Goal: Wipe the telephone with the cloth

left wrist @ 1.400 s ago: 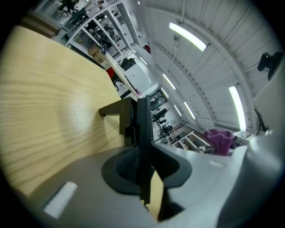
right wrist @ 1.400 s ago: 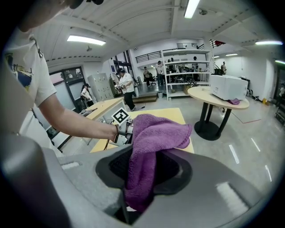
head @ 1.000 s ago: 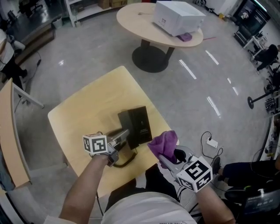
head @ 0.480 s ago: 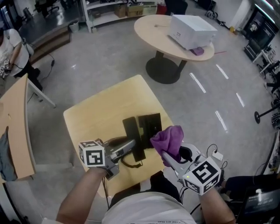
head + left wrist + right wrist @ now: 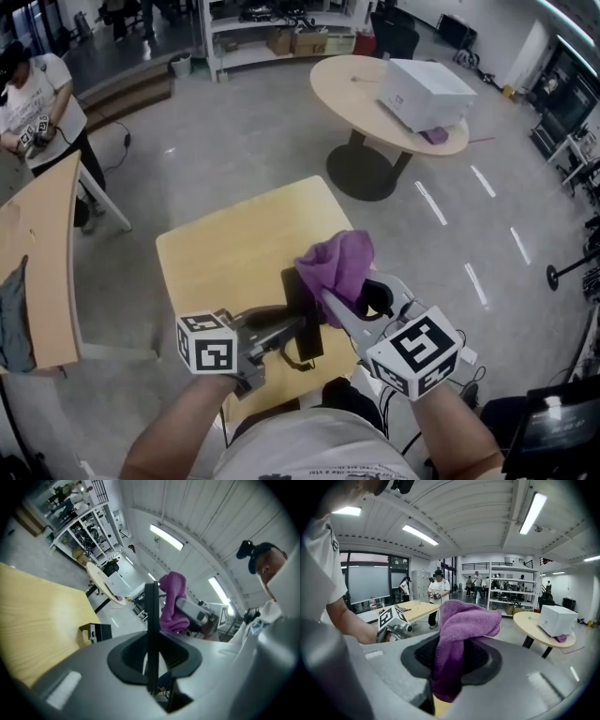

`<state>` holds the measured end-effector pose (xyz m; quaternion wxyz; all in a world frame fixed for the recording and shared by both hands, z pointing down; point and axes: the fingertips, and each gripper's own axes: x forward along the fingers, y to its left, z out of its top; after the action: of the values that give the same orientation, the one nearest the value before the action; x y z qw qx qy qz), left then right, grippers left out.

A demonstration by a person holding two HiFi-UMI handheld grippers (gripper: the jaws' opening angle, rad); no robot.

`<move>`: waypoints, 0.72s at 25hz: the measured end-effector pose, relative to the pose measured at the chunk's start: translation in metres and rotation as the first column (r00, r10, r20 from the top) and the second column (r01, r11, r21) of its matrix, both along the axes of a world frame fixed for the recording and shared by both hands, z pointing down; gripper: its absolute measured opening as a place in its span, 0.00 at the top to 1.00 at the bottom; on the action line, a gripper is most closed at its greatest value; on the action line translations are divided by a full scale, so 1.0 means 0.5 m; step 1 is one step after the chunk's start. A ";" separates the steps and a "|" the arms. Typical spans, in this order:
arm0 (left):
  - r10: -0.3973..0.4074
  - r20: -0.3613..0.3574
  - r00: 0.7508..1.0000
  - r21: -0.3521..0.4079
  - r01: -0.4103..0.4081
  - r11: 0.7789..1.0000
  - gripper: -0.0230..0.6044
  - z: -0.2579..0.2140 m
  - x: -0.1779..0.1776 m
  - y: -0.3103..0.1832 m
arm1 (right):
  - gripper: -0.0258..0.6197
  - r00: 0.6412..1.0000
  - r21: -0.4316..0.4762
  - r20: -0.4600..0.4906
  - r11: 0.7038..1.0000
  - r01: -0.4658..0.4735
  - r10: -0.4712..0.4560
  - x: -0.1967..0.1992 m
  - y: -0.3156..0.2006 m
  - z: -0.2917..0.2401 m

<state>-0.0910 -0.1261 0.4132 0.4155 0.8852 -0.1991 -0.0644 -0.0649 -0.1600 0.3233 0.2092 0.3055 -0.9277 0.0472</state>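
Head view: left hand-held gripper (image 5: 292, 331) pinches the telephone (image 5: 310, 343), right hand-held gripper (image 5: 339, 309) pinches purple cloth (image 5: 337, 265).

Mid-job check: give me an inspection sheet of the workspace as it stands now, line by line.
Surface: yellow wooden table, bare wood around the work.
Job's things: black telephone near the table's near edge; purple cloth bunched over its far end, contact cannot be told.
Clutter: nothing seen.
Grippers: left gripper shut on a flat black part of the telephone; right gripper shut on the cloth.
Cables: dark cord looping at the telephone's near end.
Surroundings: round table bearing a white box; wooden desk at left; a person behind it; shelving at the back.
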 end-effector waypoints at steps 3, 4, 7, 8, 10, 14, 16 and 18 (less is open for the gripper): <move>-0.008 -0.003 1.000 0.006 0.008 1.000 0.83 -0.009 0.003 0.007 | 0.78 1.000 -0.028 -0.018 1.000 -0.003 0.002 -0.012 0.000 0.016; -0.014 -0.004 1.000 0.007 0.014 1.000 0.83 -0.011 0.003 0.004 | 0.78 1.000 -0.037 -0.026 0.999 0.002 -0.003 -0.015 0.005 0.026; -0.028 -0.009 1.000 0.014 0.028 1.000 0.83 -0.016 0.002 -0.008 | 0.78 0.999 -0.060 -0.048 0.998 0.018 -0.021 -0.019 0.027 0.055; -0.033 -0.014 0.999 0.016 0.033 0.999 0.83 -0.019 0.001 -0.012 | 0.78 0.998 -0.065 -0.056 0.998 0.022 -0.026 -0.019 0.034 0.062; -0.043 -0.029 0.999 0.018 0.043 0.999 0.83 -0.028 -0.004 -0.022 | 0.78 0.997 -0.077 -0.070 0.997 0.028 -0.034 -0.016 0.047 0.075; -0.056 -0.050 0.997 0.020 0.057 0.998 0.83 -0.040 -0.015 -0.040 | 0.78 0.996 -0.100 -0.086 0.995 0.028 -0.037 -0.010 0.070 0.101; -0.063 -0.063 0.996 0.013 0.064 0.998 0.83 -0.046 -0.017 -0.050 | 0.78 0.995 -0.110 -0.095 0.994 0.024 -0.034 -0.003 0.077 0.113; -0.073 -0.078 0.994 0.010 0.074 0.997 0.83 -0.053 -0.022 -0.060 | 0.78 0.994 -0.124 -0.108 0.992 0.021 -0.034 0.005 0.087 0.126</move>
<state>-0.1022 -0.1559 0.3867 0.4144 0.8768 -0.2149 -0.1153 -0.0626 -0.1167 0.3861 0.2787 0.2815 -0.9143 0.0843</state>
